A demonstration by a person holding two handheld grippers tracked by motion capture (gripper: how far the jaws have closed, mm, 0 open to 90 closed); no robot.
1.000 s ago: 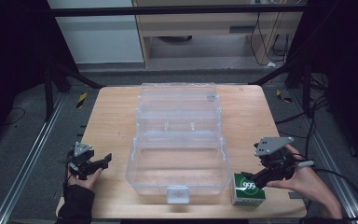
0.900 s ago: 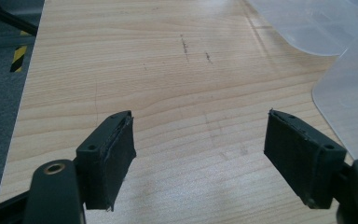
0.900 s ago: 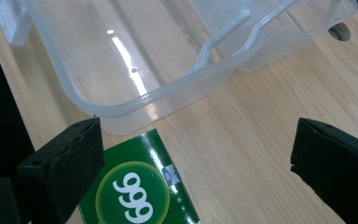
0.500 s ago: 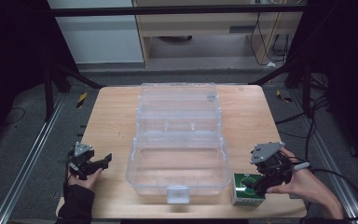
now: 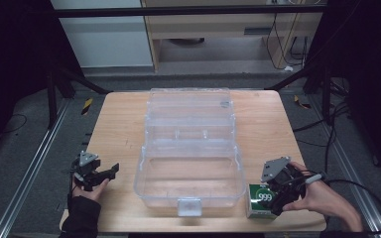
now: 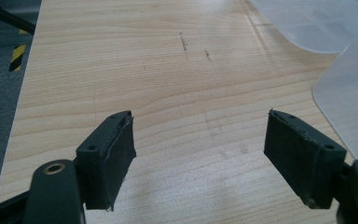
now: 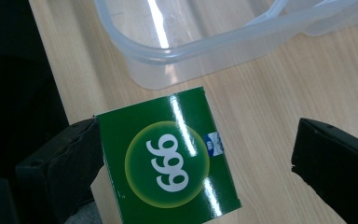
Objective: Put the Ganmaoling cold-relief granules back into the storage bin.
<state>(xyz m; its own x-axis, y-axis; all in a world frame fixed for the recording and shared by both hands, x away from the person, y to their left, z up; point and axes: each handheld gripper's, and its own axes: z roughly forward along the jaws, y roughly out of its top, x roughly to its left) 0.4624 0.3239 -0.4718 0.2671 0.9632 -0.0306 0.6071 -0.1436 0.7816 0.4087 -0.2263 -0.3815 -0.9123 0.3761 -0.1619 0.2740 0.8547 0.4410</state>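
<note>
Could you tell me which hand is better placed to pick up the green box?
Right: the right tongs stand open around the green box; the left tongs sit across the clear case.

green box (image 7: pixel 168 154): glossy card | storage case (image 5: pixel 191 163): clear smooth plastic | table (image 6: pixel 168 70): pale matt wood grain

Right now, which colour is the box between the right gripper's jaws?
Green box with white 999 on a yellow-green circle; clearest in the right gripper view.
</note>
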